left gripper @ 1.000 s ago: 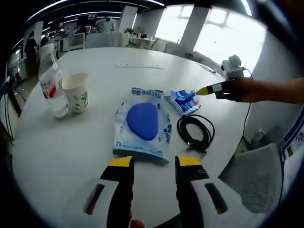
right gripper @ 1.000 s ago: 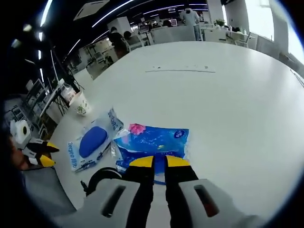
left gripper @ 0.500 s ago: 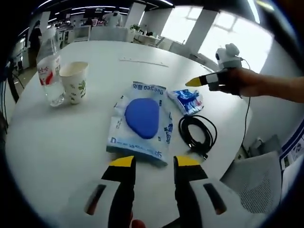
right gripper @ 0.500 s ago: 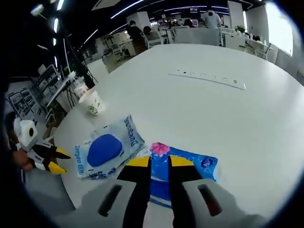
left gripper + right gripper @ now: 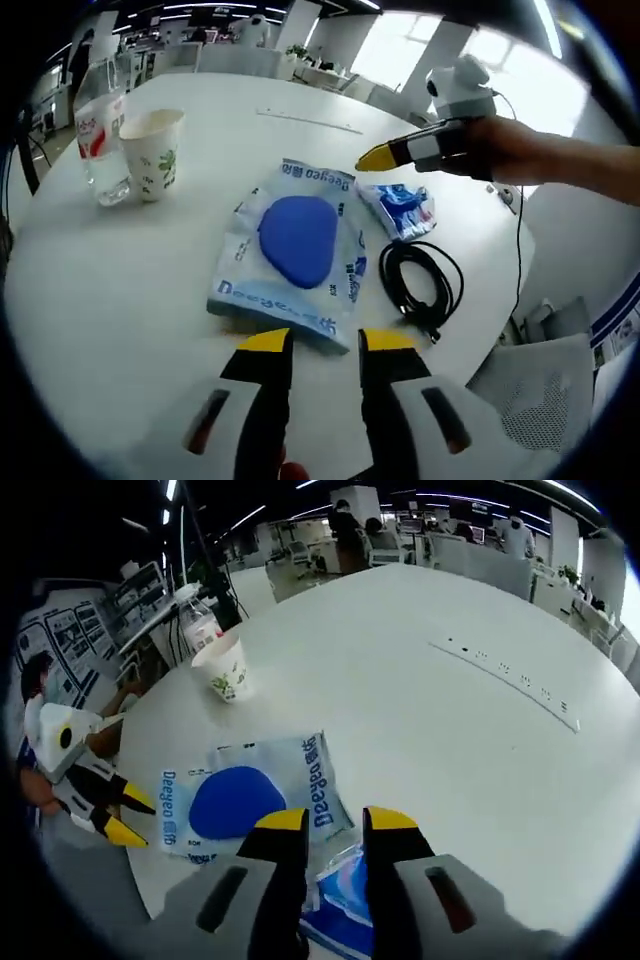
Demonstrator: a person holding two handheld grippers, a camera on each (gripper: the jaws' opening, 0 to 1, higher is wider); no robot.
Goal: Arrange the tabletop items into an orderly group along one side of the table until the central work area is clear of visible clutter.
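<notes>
On the round white table (image 5: 120,300) lies a clear Deeyeo pack with a blue pad (image 5: 295,245) (image 5: 240,800). Right of it are a small blue packet (image 5: 400,208) (image 5: 345,895) and a coiled black cable (image 5: 420,285). A paper cup (image 5: 150,150) (image 5: 225,668) and a water bottle (image 5: 100,130) (image 5: 200,630) stand together at the far left. My left gripper (image 5: 325,342) (image 5: 135,817) hovers open just short of the pack's near edge. My right gripper (image 5: 335,820) (image 5: 385,157) hangs open above the small blue packet, holding nothing.
A long power strip slot (image 5: 310,120) (image 5: 510,675) runs across the table's far part. A grey mesh chair (image 5: 540,400) stands off the table edge at lower right. Desks and people fill the office behind.
My right gripper's jaws have spread wider as it swung left over the small blue packet toward the Deeyeo pack. My left gripper's jaws have narrowed a little and edged closer to the pack.
</notes>
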